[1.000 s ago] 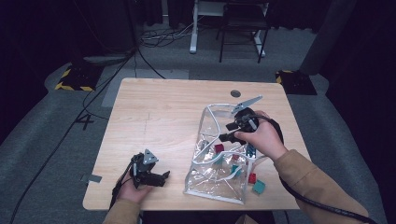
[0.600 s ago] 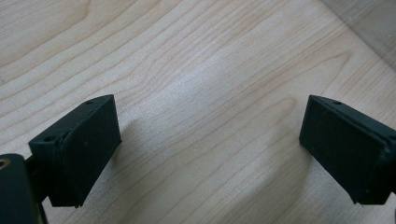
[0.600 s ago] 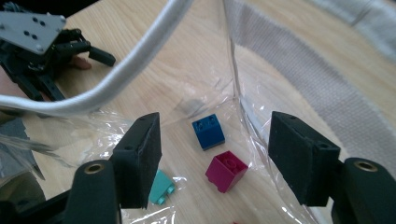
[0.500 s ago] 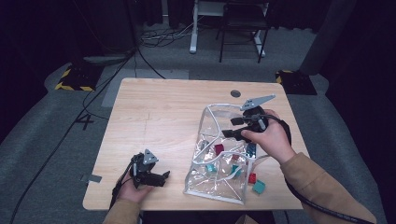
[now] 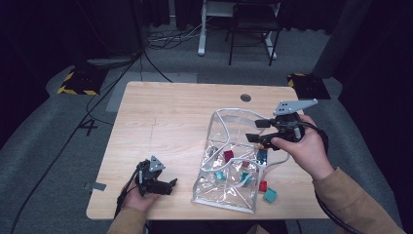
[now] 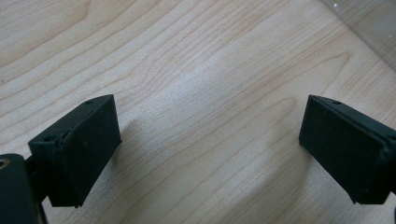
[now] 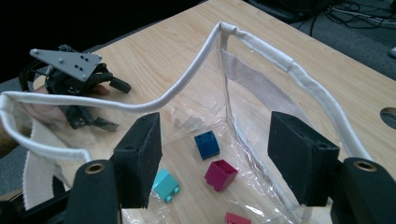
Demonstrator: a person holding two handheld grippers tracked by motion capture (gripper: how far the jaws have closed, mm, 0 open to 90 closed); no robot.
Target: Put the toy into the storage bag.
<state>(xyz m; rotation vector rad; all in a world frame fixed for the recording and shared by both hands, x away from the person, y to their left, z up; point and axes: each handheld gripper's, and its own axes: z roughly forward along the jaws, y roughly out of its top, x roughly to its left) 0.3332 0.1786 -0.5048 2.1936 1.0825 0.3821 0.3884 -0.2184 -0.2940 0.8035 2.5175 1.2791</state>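
A clear plastic bag [image 5: 229,195] with white trim lies at the table's centre right, its mouth standing open. Inside it are a blue brick [image 7: 207,144], a magenta brick [image 7: 220,175], a teal brick [image 7: 166,184] and a red one [image 7: 237,218]. My right gripper [image 5: 255,130] hovers at the bag's far right rim, open, jaws pointing left over the mouth [image 7: 217,123] with nothing between them. My left gripper [image 5: 168,186] rests near the table's front left edge, open over bare wood [image 6: 210,140].
A red brick [image 5: 263,185] and a teal brick [image 5: 269,196] lie on the wooden table [image 5: 165,117] just right of the bag. A round hole [image 5: 246,97] sits near the far edge. Cables and a chair stand on the floor beyond.
My right gripper has shifted to the right, toward the bag's right rim. The left gripper has stayed put.
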